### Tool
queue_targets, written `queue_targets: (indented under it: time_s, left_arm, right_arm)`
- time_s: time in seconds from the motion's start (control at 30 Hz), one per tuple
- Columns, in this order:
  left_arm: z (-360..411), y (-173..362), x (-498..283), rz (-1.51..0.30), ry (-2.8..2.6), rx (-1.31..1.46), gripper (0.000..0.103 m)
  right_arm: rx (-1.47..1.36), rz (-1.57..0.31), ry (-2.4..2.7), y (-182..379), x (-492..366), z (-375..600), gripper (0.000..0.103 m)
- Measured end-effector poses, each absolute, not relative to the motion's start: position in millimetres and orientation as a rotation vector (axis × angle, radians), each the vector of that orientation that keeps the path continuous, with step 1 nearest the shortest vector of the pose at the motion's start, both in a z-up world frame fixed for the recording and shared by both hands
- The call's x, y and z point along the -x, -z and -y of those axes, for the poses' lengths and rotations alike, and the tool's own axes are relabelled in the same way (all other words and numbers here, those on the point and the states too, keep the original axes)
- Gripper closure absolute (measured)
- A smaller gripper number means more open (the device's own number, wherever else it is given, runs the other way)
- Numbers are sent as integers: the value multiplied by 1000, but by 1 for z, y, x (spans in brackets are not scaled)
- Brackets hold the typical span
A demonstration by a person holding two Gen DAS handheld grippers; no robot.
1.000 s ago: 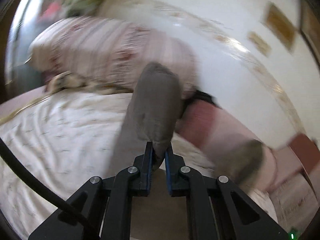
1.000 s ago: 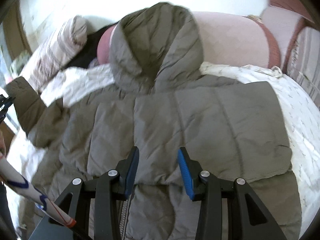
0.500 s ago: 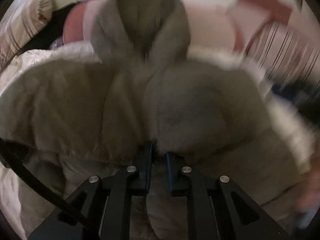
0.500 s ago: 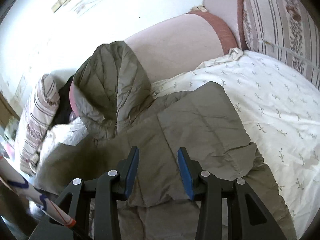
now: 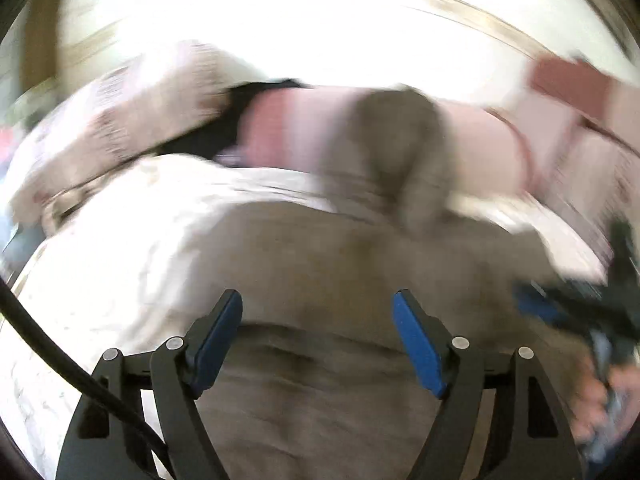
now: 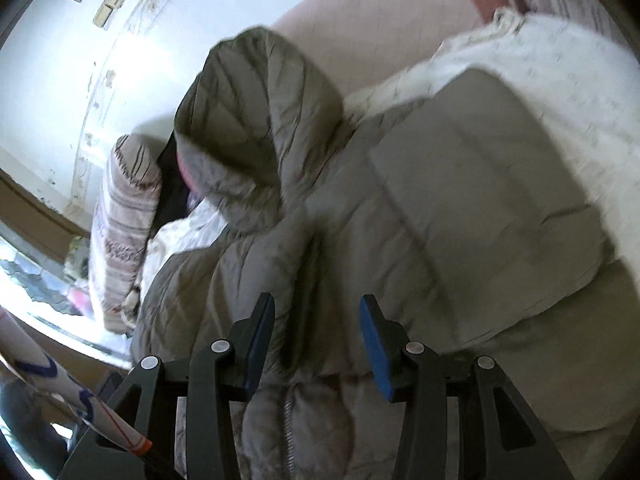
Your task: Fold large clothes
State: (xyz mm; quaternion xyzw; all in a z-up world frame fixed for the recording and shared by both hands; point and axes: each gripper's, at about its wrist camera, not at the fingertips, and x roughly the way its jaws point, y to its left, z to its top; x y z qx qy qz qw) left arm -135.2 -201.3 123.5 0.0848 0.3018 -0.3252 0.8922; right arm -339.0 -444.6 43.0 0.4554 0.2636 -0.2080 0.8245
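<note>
A large olive-grey puffer jacket [image 6: 460, 200] lies on the white patterned bedsheet [image 6: 560, 60], hood [image 6: 256, 112] up against the pink headboard. Both sleeves are folded in over the body. My right gripper [image 6: 316, 316] is open and empty above the jacket's middle, near the zipper [image 6: 288, 412]. In the blurred left wrist view, my left gripper [image 5: 318, 312] is open and empty just above the jacket [image 5: 340, 264], with the hood [image 5: 392, 140] beyond it. The right gripper [image 5: 568, 308] shows there at the right edge.
A striped pillow [image 6: 124, 216] and dark cloth lie at the bed's head on the left. A pink padded headboard [image 6: 380, 20] stands against the white wall. A window ledge [image 6: 48, 300] runs along the left side.
My left gripper carried the sleeve across onto the jacket's body, then opened and let it go. My right gripper stayed open and swung over the jacket.
</note>
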Motion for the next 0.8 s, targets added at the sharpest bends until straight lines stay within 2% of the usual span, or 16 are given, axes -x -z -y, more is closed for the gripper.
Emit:
queue_targets:
  time_s: [0.07,0.2,0.27,0.4,0.47,0.57,0.8]
  left_arm:
    - [180,-117,102,-636,589,-101,26]
    - [142,-89,32,-786,524,122,26]
    - [144,-80,15,-842,531,175,26]
    - [158,-79,21,-833,566,146,26]
    - [167,-77,23,-821,572,94,26]
    - [178,-71,32,-816,582,6,26]
    - [214,-36,47,-905,586,-175,26]
  right_arm:
    - [-990,-574,412,-35,334,441,55]
    - [-999,-597,393,-24,326,436,55]
    - [-1006,-599,370,-20,319,434,54]
    - [-973,-618,356,-15,306,426,55]
    - [-932,-627,374,-18,304,423,79]
    - [-815,-659,474,-36,310,423,83]
    - [-613,-741,874,-58,347,443,84]
